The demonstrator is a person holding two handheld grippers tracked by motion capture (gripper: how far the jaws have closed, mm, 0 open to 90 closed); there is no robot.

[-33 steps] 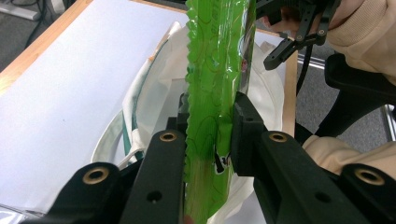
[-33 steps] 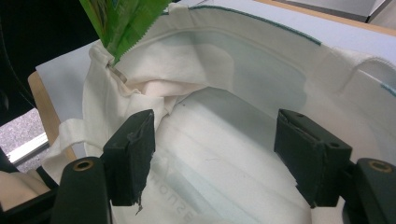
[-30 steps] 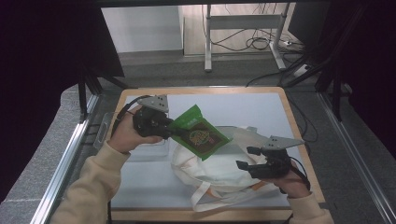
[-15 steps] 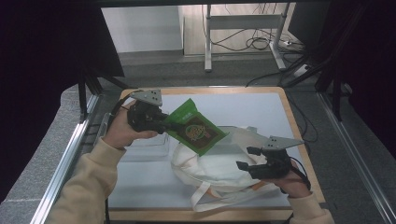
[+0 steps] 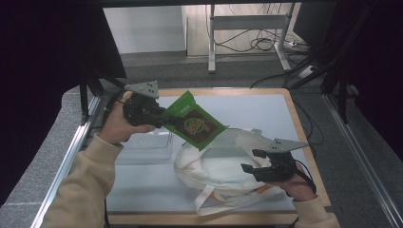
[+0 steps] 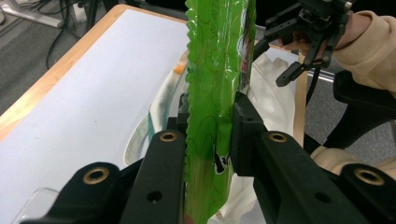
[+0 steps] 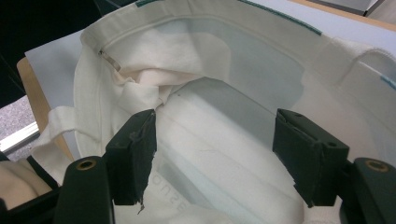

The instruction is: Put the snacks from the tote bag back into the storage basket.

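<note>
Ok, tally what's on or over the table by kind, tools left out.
Green snack packets: 1
White cloth tote bags: 1
Clear plastic containers: 1
Total: 3

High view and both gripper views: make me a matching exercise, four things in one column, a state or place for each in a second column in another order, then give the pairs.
Things:
1. green snack bag
2. white cloth bag
3. clear plastic box
4. right gripper

States or places:
A. lies on the table with its mouth open
B. jaws spread apart, at the cloth bag's mouth, pressing on nothing
C. clamped between the left gripper's jaws, held up off the table
D. stands on the white mat below the left hand, beside the cloth bag

Pairs: 1-C, 2-A, 3-D, 4-B
</note>
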